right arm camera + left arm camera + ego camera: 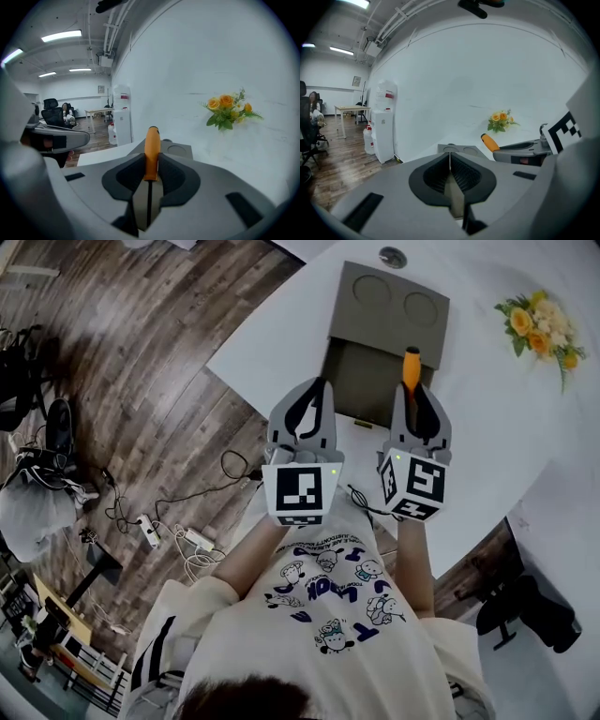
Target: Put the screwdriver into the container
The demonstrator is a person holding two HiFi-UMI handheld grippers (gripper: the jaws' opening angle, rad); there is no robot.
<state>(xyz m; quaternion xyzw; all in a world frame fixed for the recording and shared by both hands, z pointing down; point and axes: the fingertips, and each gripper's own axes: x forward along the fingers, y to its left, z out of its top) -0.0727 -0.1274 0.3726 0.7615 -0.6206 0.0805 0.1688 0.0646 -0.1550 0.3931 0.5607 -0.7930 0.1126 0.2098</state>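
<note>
Forearms (251, 557) reach forward side by side, left tongs (320, 388) pinched shut, right tongs (413, 397) clamping the screwdriver (412, 367).

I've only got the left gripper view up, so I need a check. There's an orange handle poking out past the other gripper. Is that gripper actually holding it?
Observer: Yes. In the right gripper view, the right gripper is shut on the screwdriver. Its pads press the lower end of the orange handle, and the dark shaft runs back between the jaws.
Operator: Good. Where is it relative to the container?
Observer: In the head view, the handle's tip shows against the open dark compartment of the container, near its right edge. The lid is folded back on the far side.
</note>
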